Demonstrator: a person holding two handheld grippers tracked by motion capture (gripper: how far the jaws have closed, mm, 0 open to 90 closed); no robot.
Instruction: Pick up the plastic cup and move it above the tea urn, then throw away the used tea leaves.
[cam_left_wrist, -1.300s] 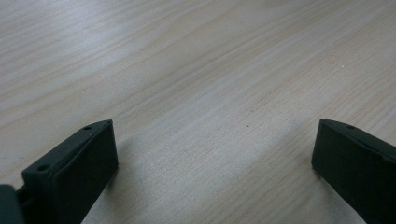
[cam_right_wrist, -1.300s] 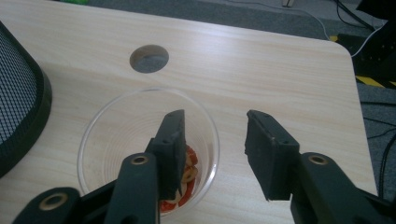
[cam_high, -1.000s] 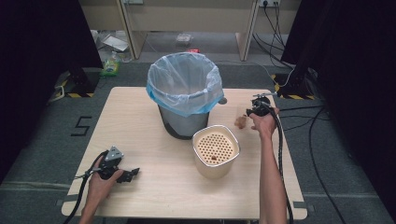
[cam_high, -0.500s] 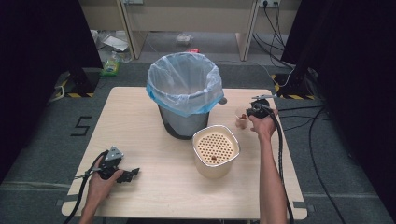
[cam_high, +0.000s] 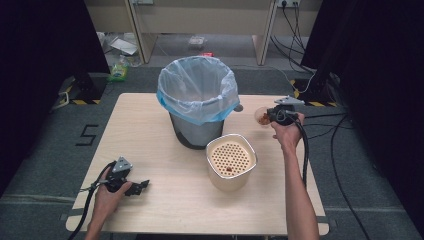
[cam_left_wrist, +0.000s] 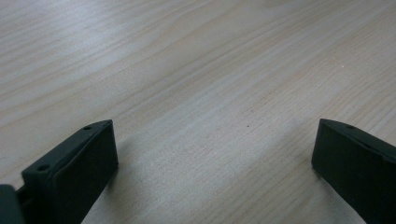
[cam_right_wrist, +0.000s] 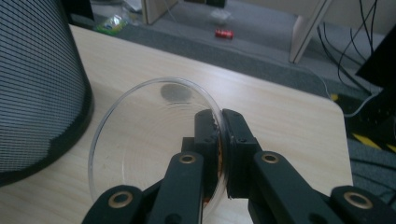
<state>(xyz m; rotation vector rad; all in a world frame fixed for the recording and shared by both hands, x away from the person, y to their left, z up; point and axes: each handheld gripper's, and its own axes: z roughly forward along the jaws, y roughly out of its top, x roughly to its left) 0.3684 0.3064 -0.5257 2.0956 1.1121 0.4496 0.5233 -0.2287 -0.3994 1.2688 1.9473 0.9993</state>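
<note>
My right gripper (cam_right_wrist: 222, 121) is shut on the rim of a small clear plastic cup (cam_right_wrist: 140, 135), one jaw inside and one outside. In the high view the cup (cam_high: 261, 116) holds orange-brown bits and hangs a little above the table's right side, beside the right gripper (cam_high: 272, 116). The left gripper (cam_high: 142, 186) rests at the table's front left. Its jaws stand open with only bare wood between them in the left gripper view (cam_left_wrist: 215, 154).
A mesh waste bin (cam_high: 197, 95) lined with a pale blue bag stands at the table's middle back; its dark wall (cam_right_wrist: 37, 84) is just left of the cup. A beige container with a perforated top (cam_high: 231, 157) sits in front of it. The wooden table (cam_high: 165, 210) ends near the right hand.
The right hand has lifted the cup off the table and carried it slightly away from the person. The left hand has stayed put.
</note>
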